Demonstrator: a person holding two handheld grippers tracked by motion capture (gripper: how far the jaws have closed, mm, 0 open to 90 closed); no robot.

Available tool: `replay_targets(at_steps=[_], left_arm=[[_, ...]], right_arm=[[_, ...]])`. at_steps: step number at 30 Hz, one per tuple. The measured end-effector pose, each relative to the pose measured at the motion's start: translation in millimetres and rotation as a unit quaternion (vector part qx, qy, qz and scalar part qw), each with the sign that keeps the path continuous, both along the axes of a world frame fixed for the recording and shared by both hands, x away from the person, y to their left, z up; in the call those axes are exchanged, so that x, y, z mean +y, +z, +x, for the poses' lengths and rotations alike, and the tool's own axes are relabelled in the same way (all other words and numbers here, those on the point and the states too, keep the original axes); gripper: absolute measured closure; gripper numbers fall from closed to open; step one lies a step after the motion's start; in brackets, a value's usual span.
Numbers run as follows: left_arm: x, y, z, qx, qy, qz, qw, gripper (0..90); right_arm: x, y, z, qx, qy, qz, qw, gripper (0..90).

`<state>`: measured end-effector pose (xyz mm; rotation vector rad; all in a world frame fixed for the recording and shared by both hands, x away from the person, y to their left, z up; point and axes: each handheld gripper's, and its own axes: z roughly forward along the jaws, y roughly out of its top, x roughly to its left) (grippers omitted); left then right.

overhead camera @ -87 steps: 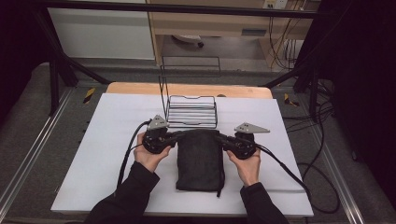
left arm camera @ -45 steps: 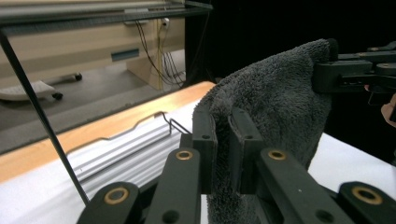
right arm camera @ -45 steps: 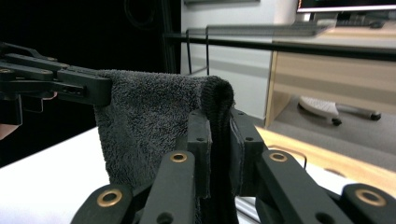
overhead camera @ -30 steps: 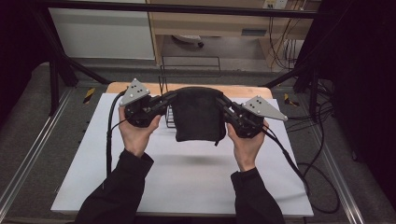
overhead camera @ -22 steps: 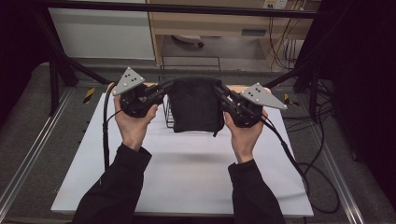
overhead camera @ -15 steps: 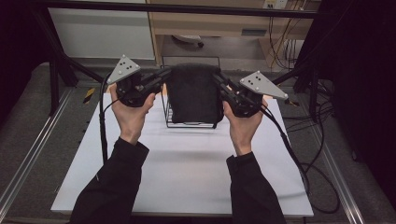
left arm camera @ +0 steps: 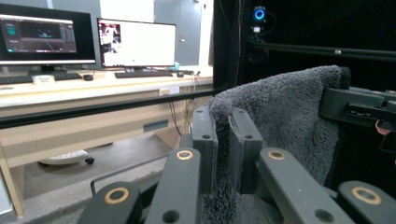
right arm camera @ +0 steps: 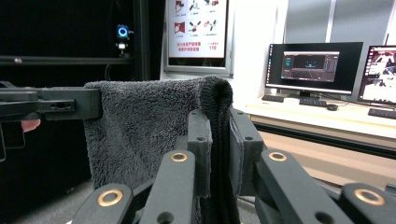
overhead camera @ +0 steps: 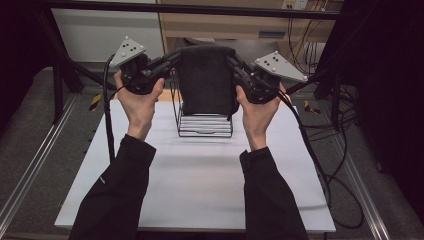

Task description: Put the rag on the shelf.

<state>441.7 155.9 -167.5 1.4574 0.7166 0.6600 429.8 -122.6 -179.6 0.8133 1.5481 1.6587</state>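
A dark grey towel (overhead camera: 207, 80) hung in the air between the two grippers, stretched flat and held by its two upper corners above the wire rack (overhead camera: 205, 120) that stood on the white table (overhead camera: 200, 185). The left gripper (overhead camera: 172, 56) was clamped on the towel's upper left corner; in the left gripper view its two black jaws stood close together with the fluffy edge of the towel (left arm camera: 280, 121) pinched between them, the cloth spreading away toward the other gripper (left arm camera: 359, 107) at the far corner. The right gripper (overhead camera: 232, 62) was likewise clenched on the upper right corner; in the right gripper view the folded edge of the towel (right arm camera: 140, 126) rose between its jaws and curled over their tips, and the left gripper (right arm camera: 51, 105) showed at the towel's opposite corner. From the high view the towel's lower edge hung just in front of and over the top of the rack, hiding its upper part; whether cloth and wire touched could not be told. The person's left hand (overhead camera: 140, 102) and right hand (overhead camera: 257, 112) were raised, level with each other, at either side of the rack.
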Motion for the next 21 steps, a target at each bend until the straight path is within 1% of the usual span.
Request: replay_targets(at_steps=[5,8,12,16,19,21], left_arm=[[0.5,11.0,4.7,-0.008,0.008,0.007,0.9999,82.4],[0.4,18.9,8.3,-0.010,0.012,0.002,0.9999,82.4],[0.1,28.2,12.7,-0.011,0.015,0.002,0.9998,82.4],[0.6,36.0,15.8,-0.017,0.017,0.000,0.9997,82.4],[1.4,41.6,19.3,-0.020,0.017,-0.006,0.9996,82.4],[1.6,45.8,21.6,-0.022,0.018,-0.005,0.9996,82.4]], right_arm=[[1.1,8.1,6.7,-0.003,0.001,0.008,1.0000,81.3],[2.5,14.3,10.3,-0.006,0.002,0.012,0.9999,81.3],[3.7,22.0,15.9,-0.009,-0.001,0.015,0.9999,81.3],[4.1,29.4,20.5,-0.014,0.001,0.022,0.9997,81.3],[5.1,36.1,24.0,-0.017,0.000,0.021,0.9996,81.3],[5.8,41.1,26.4,-0.020,-0.001,0.021,0.9996,81.3]])
